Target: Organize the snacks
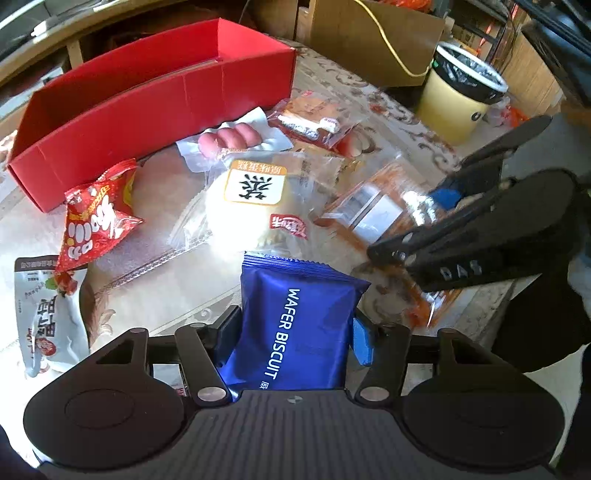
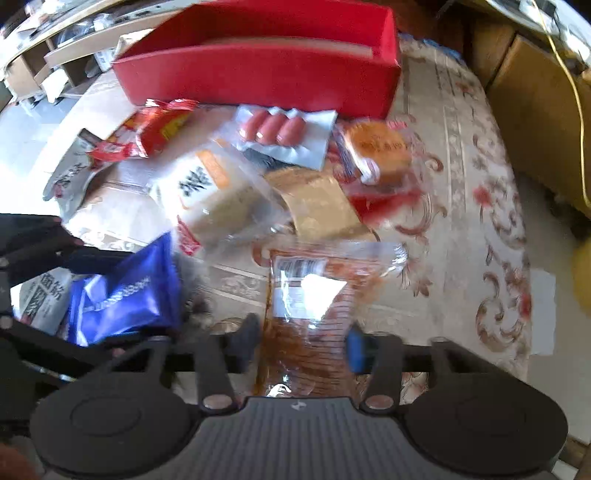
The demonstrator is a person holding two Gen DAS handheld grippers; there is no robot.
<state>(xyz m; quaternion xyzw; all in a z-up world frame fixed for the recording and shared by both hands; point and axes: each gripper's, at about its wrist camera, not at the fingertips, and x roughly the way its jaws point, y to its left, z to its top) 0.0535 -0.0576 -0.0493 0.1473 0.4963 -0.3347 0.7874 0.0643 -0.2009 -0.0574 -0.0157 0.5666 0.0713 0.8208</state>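
My left gripper point(image 1: 295, 332) is shut on a blue wafer biscuit pack point(image 1: 295, 325), held above the table. My right gripper point(image 2: 301, 343) is shut on a clear packet of orange-brown spicy strips point(image 2: 314, 302); it shows at the right of the left wrist view point(image 1: 436, 221) with that packet point(image 1: 373, 210). The blue pack shows at the left of the right wrist view point(image 2: 122, 291). An empty red box point(image 1: 147, 99) stands at the back, also seen in the right wrist view point(image 2: 266, 70). Loose snacks lie in front of it.
On the patterned tablecloth point(image 2: 461, 184) lie a white steamed cake pack point(image 1: 255, 195), a sausage pack point(image 1: 232, 138), a red snack bag point(image 1: 96, 221), a white pouch point(image 1: 48, 314) and a round pastry pack point(image 2: 380, 147). A yellow bin point(image 1: 458, 96) and cardboard box point(image 1: 373, 33) stand beyond the table.
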